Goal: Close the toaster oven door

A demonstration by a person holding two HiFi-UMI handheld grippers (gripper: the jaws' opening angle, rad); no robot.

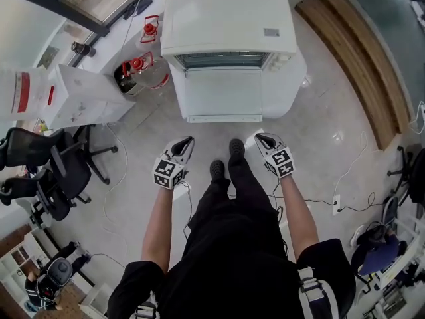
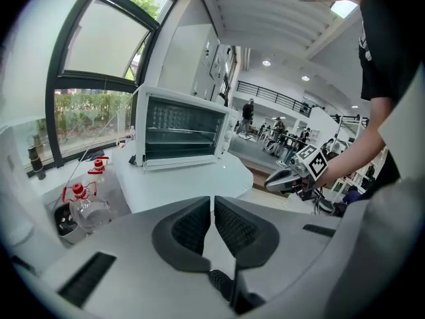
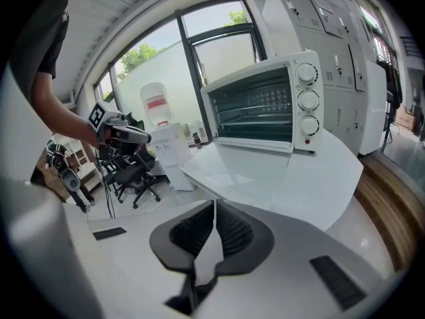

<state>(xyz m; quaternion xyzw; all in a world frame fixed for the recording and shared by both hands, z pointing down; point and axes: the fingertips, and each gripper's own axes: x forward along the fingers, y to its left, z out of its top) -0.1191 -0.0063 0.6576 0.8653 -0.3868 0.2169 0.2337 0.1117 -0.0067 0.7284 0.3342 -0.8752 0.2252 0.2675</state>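
Observation:
A white toaster oven [image 1: 229, 22] stands on a white table [image 1: 289, 78], its glass door [image 1: 222, 93] folded down flat toward me. Both grippers hang below the table's front edge, apart from the oven. My left gripper [image 1: 187, 142] is shut with nothing between its pads, and my right gripper [image 1: 261, 138] is shut and empty too. In the left gripper view the jaws [image 2: 212, 201] meet, with the oven [image 2: 182, 128] ahead and the right gripper [image 2: 292, 178] off to the right. In the right gripper view the shut jaws [image 3: 214, 208] point toward the oven [image 3: 265, 105] and its lowered door [image 3: 249, 145].
Clear bottles with red caps [image 1: 143, 68] stand left of the table beside a white box [image 1: 86, 98]. Black office chairs [image 1: 53, 171] sit further left. My shoes [image 1: 226, 159] are on the pale floor between the grippers. A cable [image 1: 345, 198] runs across the floor at right.

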